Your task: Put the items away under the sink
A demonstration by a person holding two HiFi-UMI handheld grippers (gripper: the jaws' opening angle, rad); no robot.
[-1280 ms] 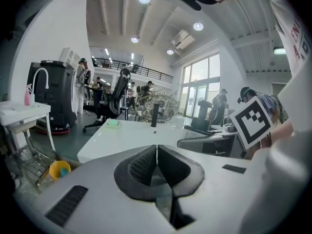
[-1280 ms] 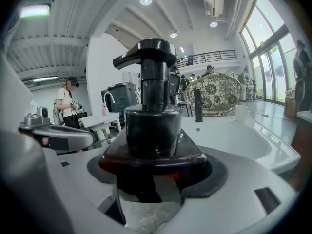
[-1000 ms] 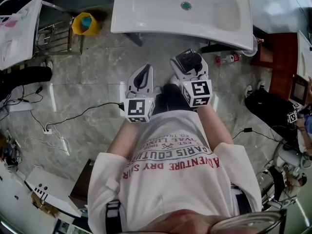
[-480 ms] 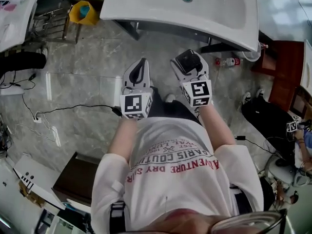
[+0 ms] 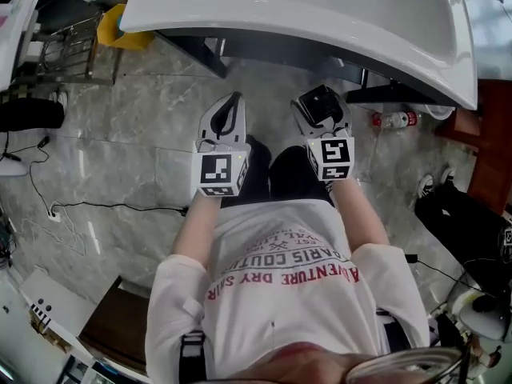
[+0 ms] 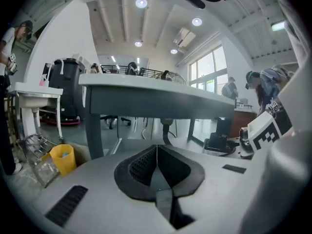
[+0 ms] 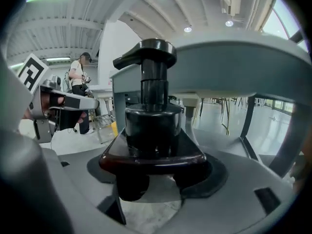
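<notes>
The sink [image 5: 240,10] front edge drew in from 12 o'clock, ending just beyond the left gripper [image 5: 232,104] and the pump bottle [image 5: 318,98] carried by the right gripper [image 5: 322,110]. The yellow bucket [image 5: 110,29] shifted toward 10 o'clock.
</notes>
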